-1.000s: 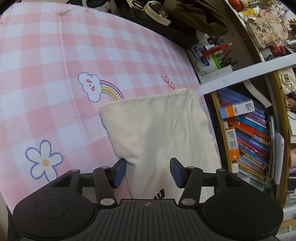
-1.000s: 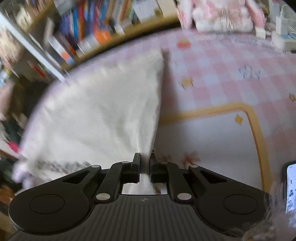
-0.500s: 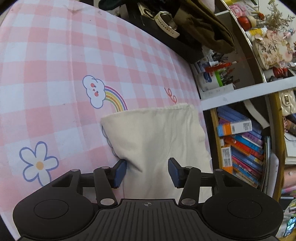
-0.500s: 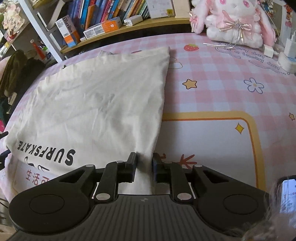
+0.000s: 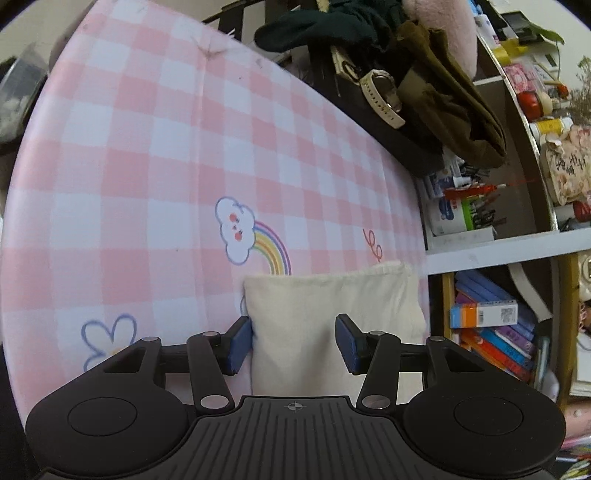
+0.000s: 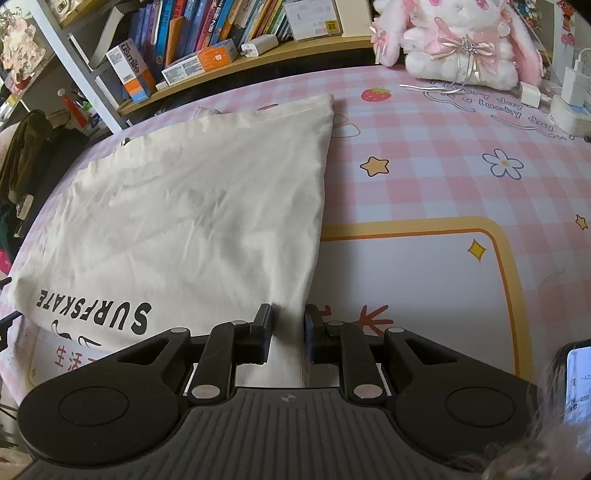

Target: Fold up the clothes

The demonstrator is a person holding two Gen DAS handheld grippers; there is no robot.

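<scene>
While a cream T-shirt (image 6: 192,206) lies folded on the pink checked bed (image 5: 147,166), both grippers frame its edges.
Left gripper (image 5: 293,341) spread wide; right gripper (image 6: 288,332) slightly parted around the fold, seemingly letting go.

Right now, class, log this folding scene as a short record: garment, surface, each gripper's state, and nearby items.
garment: cream SURFSKATE T-shirt, folded, lying flat
surface: pink checked sheet
left gripper: open, jaws either side of the shirt's edge
right gripper: jaws slightly apart around the shirt's edge
nearby: plush rabbit, bookshelf, phone
</scene>
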